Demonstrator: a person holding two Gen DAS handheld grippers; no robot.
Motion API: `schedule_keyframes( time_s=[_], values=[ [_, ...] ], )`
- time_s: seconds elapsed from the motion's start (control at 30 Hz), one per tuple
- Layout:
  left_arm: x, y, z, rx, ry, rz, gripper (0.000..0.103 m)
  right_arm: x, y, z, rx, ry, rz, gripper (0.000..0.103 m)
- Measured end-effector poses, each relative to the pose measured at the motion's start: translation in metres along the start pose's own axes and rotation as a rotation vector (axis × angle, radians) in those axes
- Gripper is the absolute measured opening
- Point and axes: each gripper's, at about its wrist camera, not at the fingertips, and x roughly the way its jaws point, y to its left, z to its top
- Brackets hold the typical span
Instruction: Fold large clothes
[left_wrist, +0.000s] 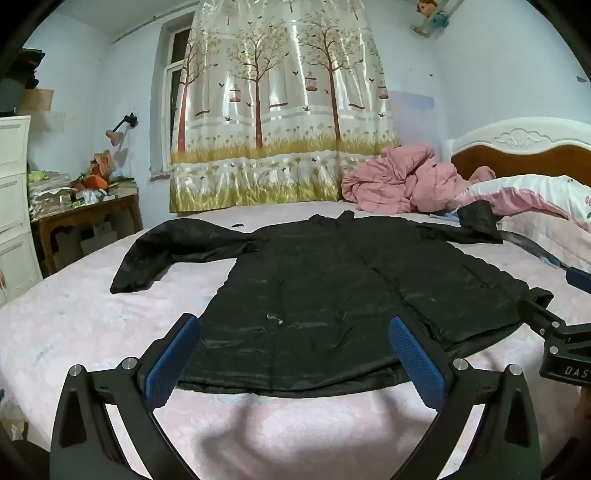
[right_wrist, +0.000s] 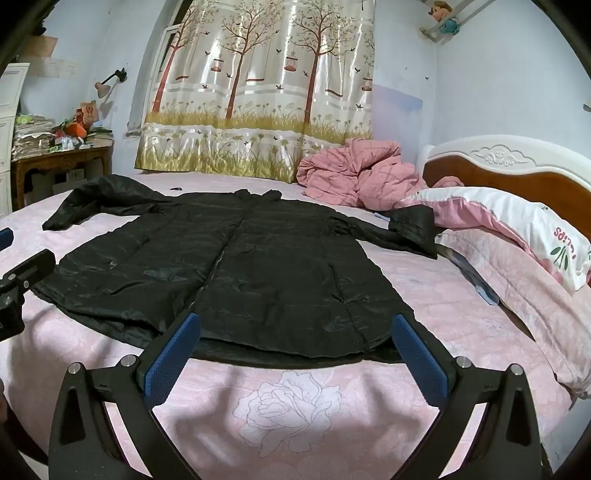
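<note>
We see the black coat (left_wrist: 325, 295) spread flat on the bed (right_wrist: 295, 406), sleeves out, no fold made yet. Left gripper (left_wrist: 295, 354) and right gripper (right_wrist: 295, 354) hover at the hem, jaws wide, empty. All folding remains.

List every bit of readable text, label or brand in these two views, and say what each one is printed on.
"DAS": white letters on the black body of the right gripper, cut off at the frame edge.
Red letters on the white pillow: upside down and partly hidden in a fold, not surely readable.
Orange packet on the wooden side table: a light mark, too blurred to read.
Black coat: no text visible.
</note>
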Motion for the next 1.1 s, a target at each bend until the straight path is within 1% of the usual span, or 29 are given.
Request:
schedule_keyframes(
  time_s=[0.23,0.3,0.43,0.53,0.67,0.8,0.9,0.93,0.97,1.1],
  values=[
    [0.0,0.007,0.004,-0.025,0.013,-0.006,0.103,0.0,0.002,0.0,0.001,0.002,0.001,0.103],
    [0.004,0.002,-0.001,-0.025,0.014,-0.001,0.103,0.0,0.002,0.0,-0.001,0.001,-0.001,0.103],
    [0.003,0.0,-0.001,-0.017,0.013,0.006,0.103,0.0,0.003,0.0,0.0,0.002,-0.001,0.103],
    [-0.001,0.006,-0.002,-0.039,-0.001,-0.016,0.103,0.0,0.003,0.0,0.001,0.004,0.004,0.103],
    [-0.001,0.004,-0.004,-0.002,-0.018,0.025,0.103,0.002,0.0,-0.001,0.003,-0.002,-0.001,0.103],
    [-0.002,0.01,-0.008,-0.019,-0.014,0.019,0.103,-0.002,0.001,0.0,0.01,-0.003,0.013,0.103],
    [-0.004,0.013,-0.01,-0.022,-0.019,0.028,0.103,-0.002,0.001,-0.004,-0.004,-0.007,0.002,0.103],
    [-0.004,0.01,0.0,-0.024,-0.018,0.028,0.103,-0.002,0.002,-0.003,-0.003,-0.005,0.006,0.103],
    [-0.005,0.01,0.0,-0.027,-0.019,0.027,0.103,-0.005,0.005,-0.001,0.003,-0.002,0.012,0.103],
    [-0.008,0.009,-0.002,-0.001,-0.041,0.04,0.103,-0.006,0.005,-0.003,0.018,0.008,0.026,0.103]
  ],
)
